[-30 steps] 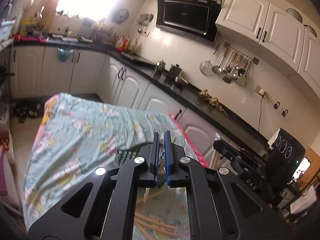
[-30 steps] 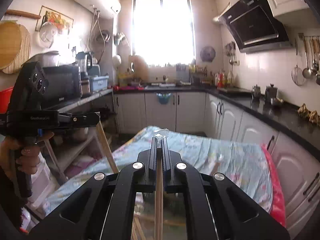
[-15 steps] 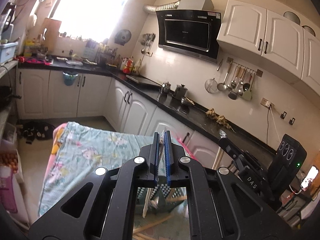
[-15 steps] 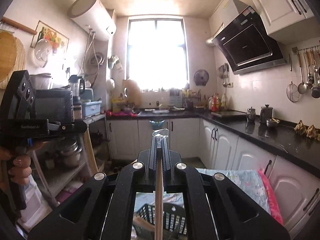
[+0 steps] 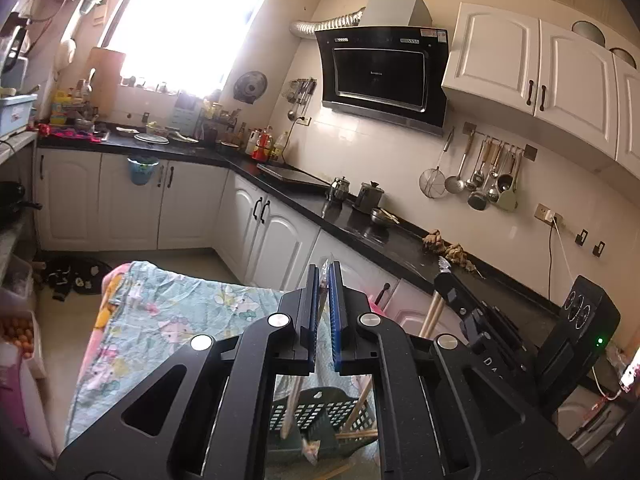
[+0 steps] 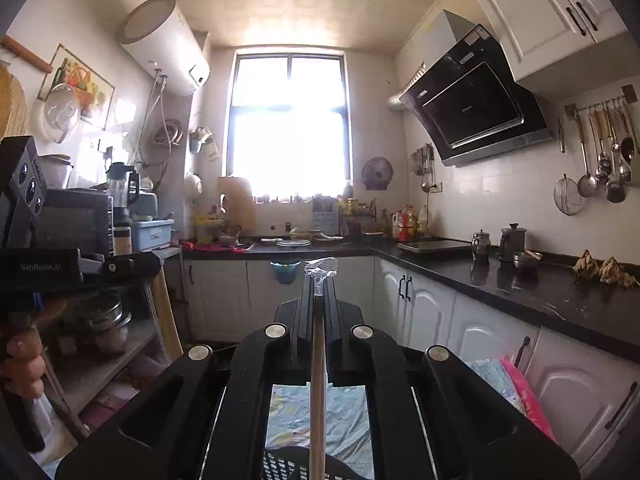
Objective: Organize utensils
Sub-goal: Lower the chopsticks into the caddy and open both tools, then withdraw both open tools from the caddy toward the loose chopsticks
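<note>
**Wooden chopsticks held over the basket, both grippers tipped higher**

Wooden sticks are pinched in both grippers. Compared with a second ago, both cameras look far more upward: ceiling and wall cupboards fill the views, and the floral tablecloth (image 5: 168,320) has slid low in the frames.

The right gripper (image 6: 319,280) is clamped on a wooden chopstick (image 6: 318,400) that runs straight down between its shut fingers, with a crumpled clear wrapper (image 6: 321,267) poking out above the tips. Its lower end reaches toward the dark perforated basket (image 6: 288,464) on the cloth.

The left gripper (image 5: 324,280) has its blue-padded fingers nearly together, gripping a thin wrapped chopstick (image 5: 291,404) whose shaft hangs below into the basket (image 5: 320,412), where other sticks lean. The right gripper (image 5: 452,292) shows beside it, just to its right.
</note>
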Demonstrator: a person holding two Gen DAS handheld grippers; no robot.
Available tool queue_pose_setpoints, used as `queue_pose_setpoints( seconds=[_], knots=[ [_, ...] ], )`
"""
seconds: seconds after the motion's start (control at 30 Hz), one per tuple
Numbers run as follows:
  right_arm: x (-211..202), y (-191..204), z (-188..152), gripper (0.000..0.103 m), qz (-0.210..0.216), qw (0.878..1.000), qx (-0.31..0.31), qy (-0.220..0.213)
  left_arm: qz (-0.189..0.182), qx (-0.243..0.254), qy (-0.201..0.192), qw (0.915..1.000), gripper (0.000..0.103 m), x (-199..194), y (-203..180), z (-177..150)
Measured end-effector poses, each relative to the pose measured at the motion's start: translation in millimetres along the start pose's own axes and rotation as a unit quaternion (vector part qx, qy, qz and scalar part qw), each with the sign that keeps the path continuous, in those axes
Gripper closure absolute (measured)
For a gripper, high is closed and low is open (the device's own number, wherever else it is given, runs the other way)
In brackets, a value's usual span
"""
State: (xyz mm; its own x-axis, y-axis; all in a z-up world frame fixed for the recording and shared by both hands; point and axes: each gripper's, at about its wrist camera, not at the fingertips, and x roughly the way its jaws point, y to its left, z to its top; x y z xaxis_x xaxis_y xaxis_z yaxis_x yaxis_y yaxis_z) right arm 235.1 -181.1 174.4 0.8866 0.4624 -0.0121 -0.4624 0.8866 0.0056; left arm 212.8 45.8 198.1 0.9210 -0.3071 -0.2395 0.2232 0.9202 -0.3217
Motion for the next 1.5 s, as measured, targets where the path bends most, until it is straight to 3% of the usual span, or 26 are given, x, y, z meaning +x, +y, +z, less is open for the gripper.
queue_pose_setpoints(
  seconds=[0.73, 0.8, 0.87, 1.03, 1.2, 1.4, 1.5],
  knots=[
    [32.5, -6.8, -75.4, 0.098, -0.036, 0.998, 0.02, 0.037, -0.002, -0.026, 0.039, 0.9989, 0.098, 47.9, 19.5, -66.9],
    [32.8, -10.1, -79.8, 0.093, -0.039, 0.997, 0.034, 0.053, 0.0, -0.027, 0.044, 0.9987, 0.09, 46.5, 22.0, -68.4],
    [30.8, -13.1, -82.6, 0.085, -0.043, 0.996, 0.046, 0.064, 0.003, -0.028, 0.044, 0.9986, 0.073, 43.0, 23.6, -68.4],
    [18.3, -17.9, -81.9, 0.077, -0.038, 0.994, 0.064, 0.082, 0.018, -0.022, 0.044, 0.9986, 0.059, 27.3, 26.4, -69.1],
    [0.7, -18.6, -79.9, 0.063, -0.027, 0.992, 0.071, 0.096, 0.019, -0.013, 0.041, 0.9989, 0.03, 6.2, 28.7, -70.9],
    [-21.5, -15.4, -79.0, 0.049, -0.021, 0.991, 0.068, 0.116, 0.037, -0.008, 0.041, 0.9985, 0.012, -13.9, 35.2, -78.3],
    [-31.4, -12.2, -79.1, 0.046, -0.019, 0.99, 0.066, 0.121, 0.042, -0.01, 0.043, 0.9981, 0.011, -23.1, 38.0, -83.5]
  ],
)
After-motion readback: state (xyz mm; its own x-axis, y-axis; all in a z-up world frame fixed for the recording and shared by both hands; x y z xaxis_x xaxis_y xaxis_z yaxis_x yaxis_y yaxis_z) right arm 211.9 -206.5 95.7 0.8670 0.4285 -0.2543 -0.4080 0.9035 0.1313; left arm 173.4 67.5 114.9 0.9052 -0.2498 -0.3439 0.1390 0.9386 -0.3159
